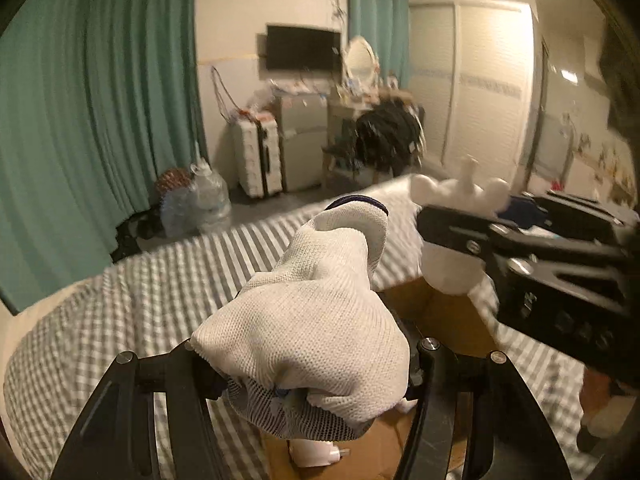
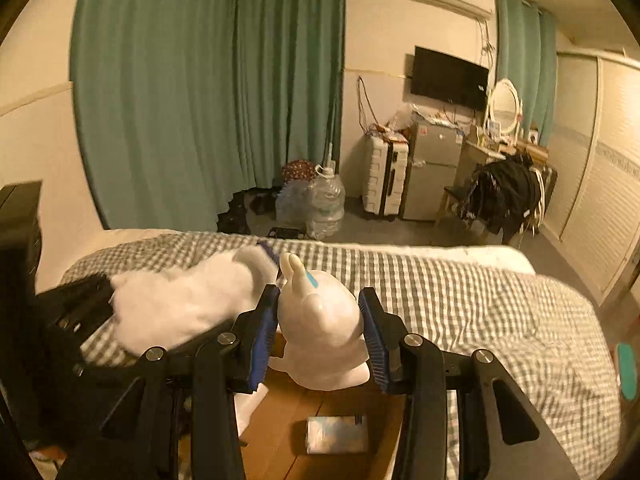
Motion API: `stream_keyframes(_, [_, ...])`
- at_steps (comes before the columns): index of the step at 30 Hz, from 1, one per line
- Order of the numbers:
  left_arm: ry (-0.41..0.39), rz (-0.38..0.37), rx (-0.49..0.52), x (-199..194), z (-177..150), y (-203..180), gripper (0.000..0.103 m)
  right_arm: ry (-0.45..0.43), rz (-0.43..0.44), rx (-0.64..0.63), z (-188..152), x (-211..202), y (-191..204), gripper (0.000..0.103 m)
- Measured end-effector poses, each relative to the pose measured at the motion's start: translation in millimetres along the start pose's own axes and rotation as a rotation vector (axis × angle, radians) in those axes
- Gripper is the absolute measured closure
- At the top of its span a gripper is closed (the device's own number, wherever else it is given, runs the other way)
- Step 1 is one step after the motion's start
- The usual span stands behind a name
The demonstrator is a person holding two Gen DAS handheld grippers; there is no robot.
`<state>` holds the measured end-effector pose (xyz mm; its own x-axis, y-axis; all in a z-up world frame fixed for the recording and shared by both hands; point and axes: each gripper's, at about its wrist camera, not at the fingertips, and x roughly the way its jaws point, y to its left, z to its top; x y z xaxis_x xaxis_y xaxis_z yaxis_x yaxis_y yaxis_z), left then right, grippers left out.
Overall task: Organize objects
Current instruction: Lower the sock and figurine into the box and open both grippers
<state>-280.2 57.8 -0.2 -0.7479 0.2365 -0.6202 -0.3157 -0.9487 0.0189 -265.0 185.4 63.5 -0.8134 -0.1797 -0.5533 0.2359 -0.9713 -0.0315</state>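
Left gripper (image 1: 308, 364): its jaws are clenched on a white knitted sock (image 1: 316, 320) with a dark cuff, which bulges up between the fingers and is held in the air above the bed (image 1: 120, 320). Right gripper (image 2: 318, 332): its blue-padded jaws sit on either side of a white rabbit figure (image 2: 320, 328), grasping it at the body; the figure stands upright, ears pointing up, with a blue mark on its head. Both held things hang over an open cardboard box (image 2: 340, 420) that rests on the bed's grey-and-white checked cover. In the right wrist view a small pale packet (image 2: 337, 434) lies flat on the box floor, directly below the rabbit. In the left wrist view a small white item (image 1: 316, 452) lies in the box under the sock; what it is cannot be told. The two grippers are close together, the right one entering the left wrist view from the right with the rabbit blurred, and the sock appearing as a blurred white mass just left of the rabbit in the right wrist view. Background: green curtains (image 2: 208, 92), a wall-mounted TV (image 2: 450, 78), a white suitcase (image 2: 384, 176), a small fridge (image 2: 434, 168), water jugs (image 2: 326, 204) on the floor, a chair (image 2: 504, 196) draped with dark clothes, and a white wardrobe (image 1: 472, 84).
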Motion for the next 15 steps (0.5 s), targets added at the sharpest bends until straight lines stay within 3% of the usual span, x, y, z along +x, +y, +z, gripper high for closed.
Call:
stream_keyframes(6, [0.110,-0.005,0.073,43,-30,-17,0.042,0.143,-0.001,0.030,-45,60,-21,0.063])
stream_keyframes(15, [0.226,-0.052,0.046,72,-59,-23,0.042,0.233,0.003,0.063,-79,80,-35,0.063])
